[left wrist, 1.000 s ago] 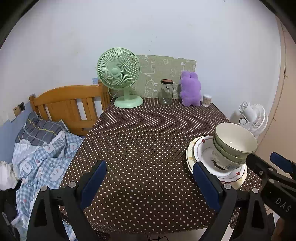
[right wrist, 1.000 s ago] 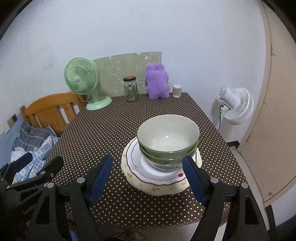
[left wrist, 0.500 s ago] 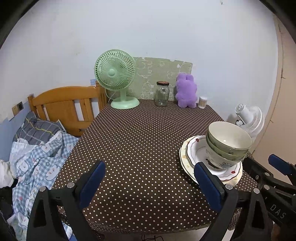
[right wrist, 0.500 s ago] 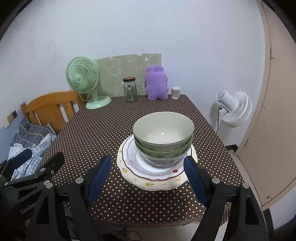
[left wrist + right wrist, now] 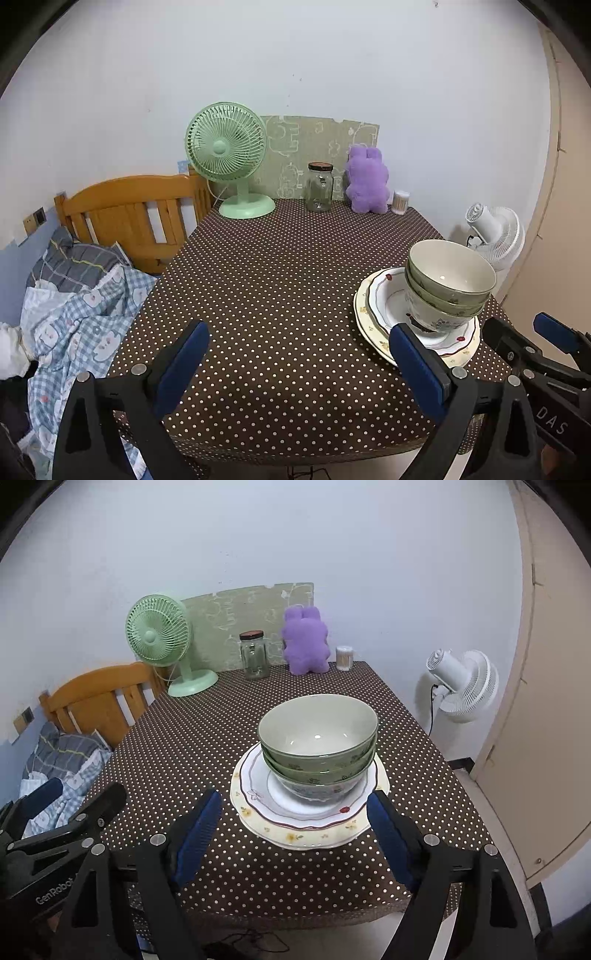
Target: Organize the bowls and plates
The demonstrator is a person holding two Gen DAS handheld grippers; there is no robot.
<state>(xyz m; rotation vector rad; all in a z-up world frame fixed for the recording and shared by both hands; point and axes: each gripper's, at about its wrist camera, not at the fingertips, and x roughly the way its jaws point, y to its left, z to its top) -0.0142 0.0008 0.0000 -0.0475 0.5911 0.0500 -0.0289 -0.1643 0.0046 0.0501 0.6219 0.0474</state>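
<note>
Dotted table (image 5: pixel 207 738), upright stacked bowls (image 5: pixel 317 738), plates (image 5: pixel 306 823) flat

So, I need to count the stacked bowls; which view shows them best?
The right wrist view: the stacked bowls sit centred and unobstructed, rims distinct. In the left wrist view they sit far right, base partly hidden behind a blue finger.

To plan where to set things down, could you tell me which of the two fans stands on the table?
The green fan, at the table's far left corner; the white fan stands beyond its right edge.
</note>
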